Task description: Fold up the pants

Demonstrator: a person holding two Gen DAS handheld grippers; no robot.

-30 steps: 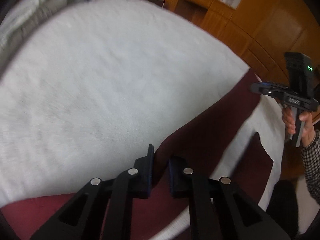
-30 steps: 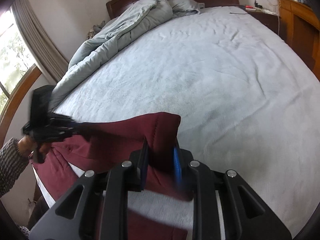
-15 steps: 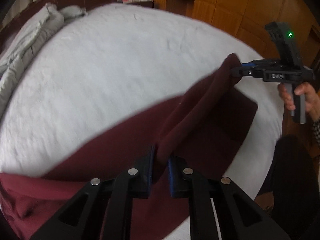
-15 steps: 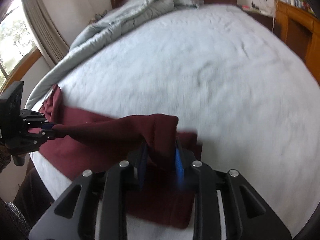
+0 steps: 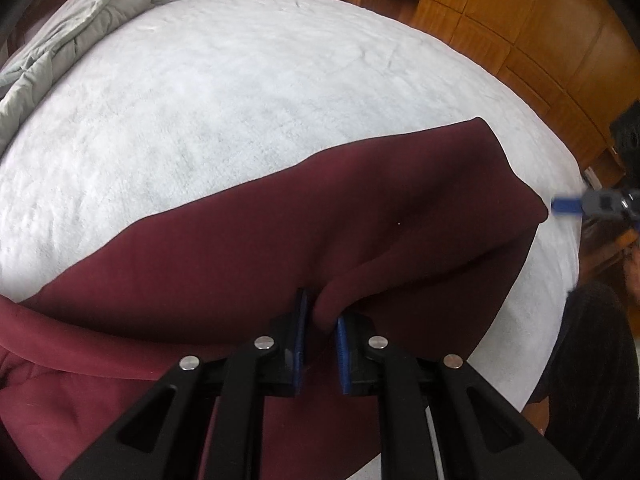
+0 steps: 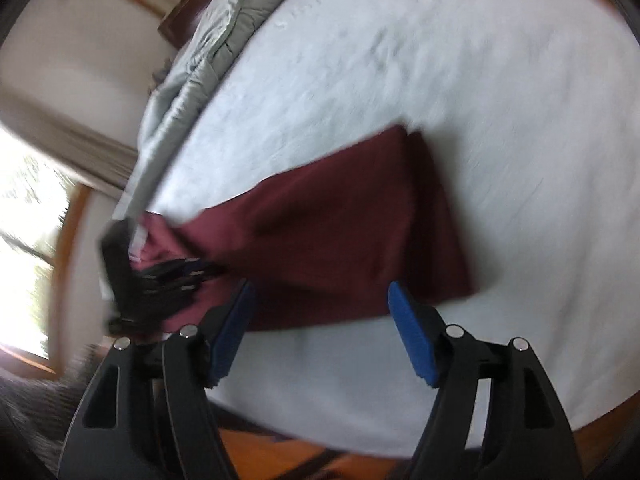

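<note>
Dark red pants (image 5: 328, 232) lie folded over on the white bed (image 5: 240, 92), near its front edge. My left gripper (image 5: 320, 320) is shut on a raised fold of the pants at their near side. In the right wrist view the pants (image 6: 344, 232) lie flat ahead, and my right gripper (image 6: 320, 304) has its jaws opening, with nothing between the blue pads (image 6: 412, 340). The left gripper (image 6: 168, 276) shows there at the pants' left end. The right gripper's blue fingertip (image 5: 566, 205) shows just off the pants' right corner.
A crumpled grey duvet (image 5: 80, 32) lies along the bed's far left side. Wooden cabinets (image 5: 540, 40) stand to the right of the bed. A window (image 6: 28, 240) is at the left in the right wrist view. A person's dark trouser leg (image 5: 592, 360) stands by the bed's right corner.
The right gripper let go of the pants' corner, opened wide and drew back. The lifted layer dropped flat onto the pants. My left gripper came lower, still holding its fold.
</note>
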